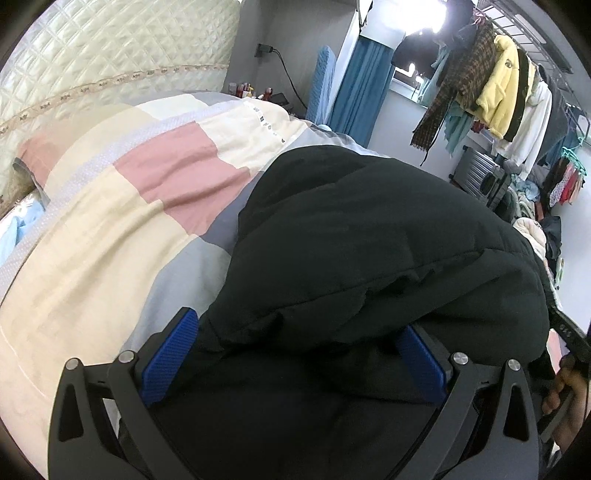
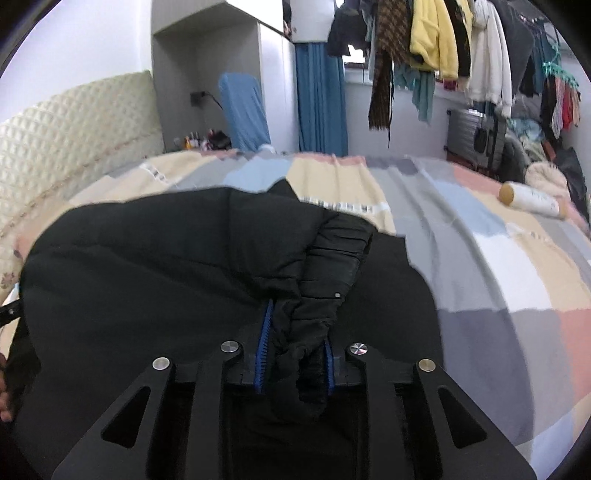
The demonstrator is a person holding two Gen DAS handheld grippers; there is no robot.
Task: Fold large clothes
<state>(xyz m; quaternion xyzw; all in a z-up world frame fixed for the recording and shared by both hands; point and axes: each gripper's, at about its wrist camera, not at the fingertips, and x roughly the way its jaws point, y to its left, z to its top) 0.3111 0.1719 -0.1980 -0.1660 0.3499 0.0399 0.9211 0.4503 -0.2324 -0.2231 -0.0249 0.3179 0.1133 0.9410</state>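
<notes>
the black puffer jacket lies bunched on the near part of the bed, its quilted bulk heaped over the patchwork bed cover of cream, pink, grey and pale blue squares. in the right wrist view the jacket fills the near left, with a gathered cuff or hem bearing a small snap rising from the near middle.

the right gripper has its blue-padded fingers clenched on that gathered black fabric, the two pads drawn close together with a twisted fold of cloth squeezed between them and hanging toward the camera.

the left gripper stands spread wide, its blue fingers well apart; the jacket's edge drapes over and between them, and the pads do not visibly press on it, so it reads as released. at the right edge of that view a hand shows beside a black part of the other tool.

on the far right of the bed cover lies a white bottle on its side, with a tan cap. behind the bed stand a cream quilted headboard at the left, a blue curtain in the middle, and a clothes rail at the right hung with a yellow jacket, a checked scarf and a white garment. a grey suitcase stands below them on the floor.
</notes>
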